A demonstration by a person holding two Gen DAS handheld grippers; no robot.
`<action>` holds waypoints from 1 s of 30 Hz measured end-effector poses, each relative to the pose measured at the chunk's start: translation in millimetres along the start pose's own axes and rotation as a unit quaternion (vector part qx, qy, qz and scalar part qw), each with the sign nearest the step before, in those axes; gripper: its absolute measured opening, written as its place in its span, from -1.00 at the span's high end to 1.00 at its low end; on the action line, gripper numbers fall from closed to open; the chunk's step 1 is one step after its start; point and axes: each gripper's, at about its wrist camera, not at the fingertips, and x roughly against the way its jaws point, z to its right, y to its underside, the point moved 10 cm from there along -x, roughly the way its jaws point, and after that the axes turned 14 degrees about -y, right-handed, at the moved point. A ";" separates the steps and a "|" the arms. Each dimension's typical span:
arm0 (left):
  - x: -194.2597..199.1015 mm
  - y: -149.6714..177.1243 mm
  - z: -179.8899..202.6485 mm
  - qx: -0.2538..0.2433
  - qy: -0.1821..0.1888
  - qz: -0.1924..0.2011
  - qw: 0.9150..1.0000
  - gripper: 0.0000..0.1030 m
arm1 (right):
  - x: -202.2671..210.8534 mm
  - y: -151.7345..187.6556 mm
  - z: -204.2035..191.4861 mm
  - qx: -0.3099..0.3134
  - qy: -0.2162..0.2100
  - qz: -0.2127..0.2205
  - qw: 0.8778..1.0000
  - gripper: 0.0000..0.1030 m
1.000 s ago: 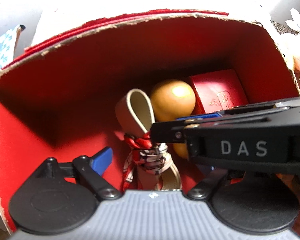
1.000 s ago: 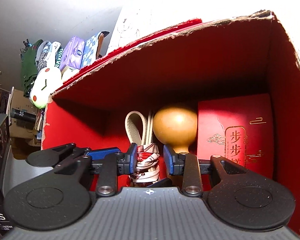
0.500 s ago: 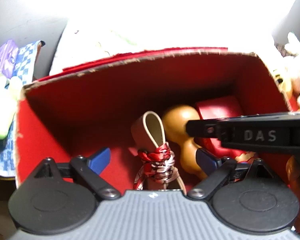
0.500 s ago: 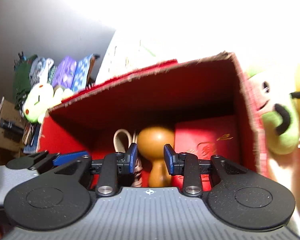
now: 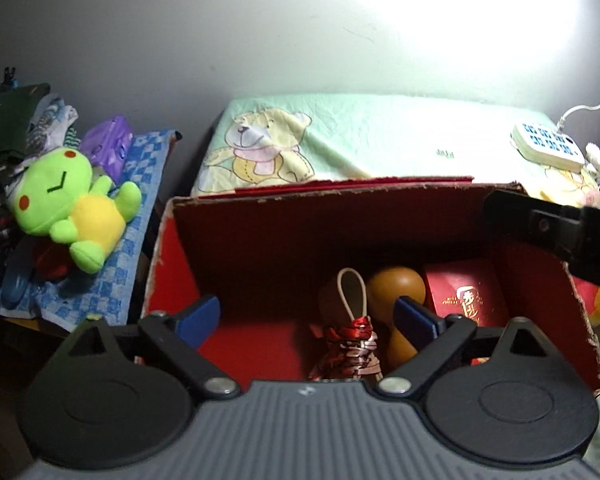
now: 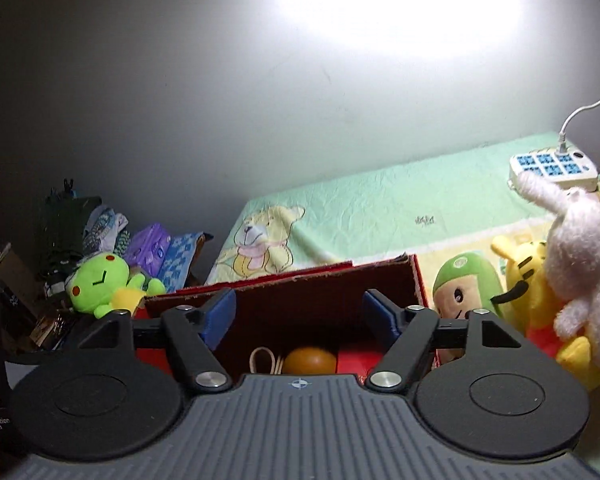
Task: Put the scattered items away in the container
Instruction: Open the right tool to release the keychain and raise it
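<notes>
1. Both views sit higher and further back than a second ago: then the red box (image 5: 260, 240) filled each frame, now its whole rim shows, plus the wall and the green bear-print blanket (image 5: 380, 136) behind it
2. Right gripper (image 6: 299, 316): a second ago its jaws were nearly shut around the ribbon knot; now they are opening, spread wide, nothing between the pads, held above the near rim of the box
3. Left gripper (image 5: 308, 316): jaws opening too, wider than before, nothing clamped; knot and gourd only show through the gap, lower down in the box
4. The right gripper's black body crossed the left view over the box contents before; now only its tip shows at the upper right edge
5. Box contents: red-and-white ribbon knot (image 5: 352, 344) with a beige loop (image 5: 350, 292) standing up from it, brown gourd (image 5: 396, 296) just to its right, small red gift box (image 5: 464, 296) with gold print at the right wall; the left part of the floor is bare
6. Outside the box: green frog plush (image 5: 68, 204) on a blue checked cloth to the left; green-hooded plush (image 6: 466, 292), yellow plush (image 6: 528, 280) and white rabbit plush (image 6: 580, 256) just right of the box; white power strip (image 6: 552, 164) on the blanket beyond them
</notes>
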 end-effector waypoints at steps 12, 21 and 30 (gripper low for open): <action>1.9 1.8 1.7 0.010 0.031 0.039 0.999 -0.99 | 44.2 14.9 -15.4 0.007 0.007 0.030 1.000 -0.58; 25.8 21.3 15.8 0.010 0.013 0.038 0.999 -0.99 | 63.4 29.5 -10.9 -0.009 -0.016 0.020 1.000 -0.54; 38.7 46.4 25.1 0.029 -0.003 -0.002 1.000 -0.99 | 74.9 48.4 -5.5 -0.025 -0.064 -0.021 0.997 -0.54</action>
